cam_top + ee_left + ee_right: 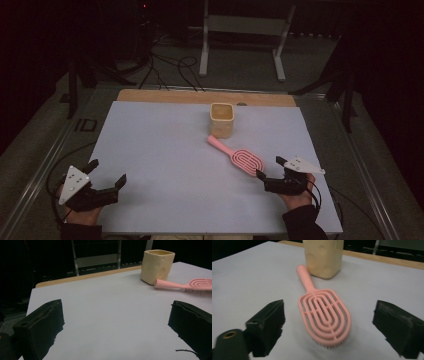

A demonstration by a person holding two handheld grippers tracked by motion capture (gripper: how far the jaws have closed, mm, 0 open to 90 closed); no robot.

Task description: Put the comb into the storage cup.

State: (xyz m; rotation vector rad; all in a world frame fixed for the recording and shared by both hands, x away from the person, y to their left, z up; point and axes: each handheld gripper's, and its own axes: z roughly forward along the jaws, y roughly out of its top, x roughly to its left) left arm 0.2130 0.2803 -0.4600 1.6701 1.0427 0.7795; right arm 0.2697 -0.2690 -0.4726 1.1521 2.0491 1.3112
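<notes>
- Brush (240,156) lies flat on the table (165,150), bristles down, right of centre, its handle tip just beside the cup (222,119).
- Left gripper (104,179) rests at the near left corner, jaws spread wide and empty, well apart from both; little risk there.
- Cup stands upright; a shove along the brush handle would likely knock or tip it.
- Right gripper (271,172) hovers just beside the brush head, jaws released; closing on the wide head may slip or skid it.
</notes>
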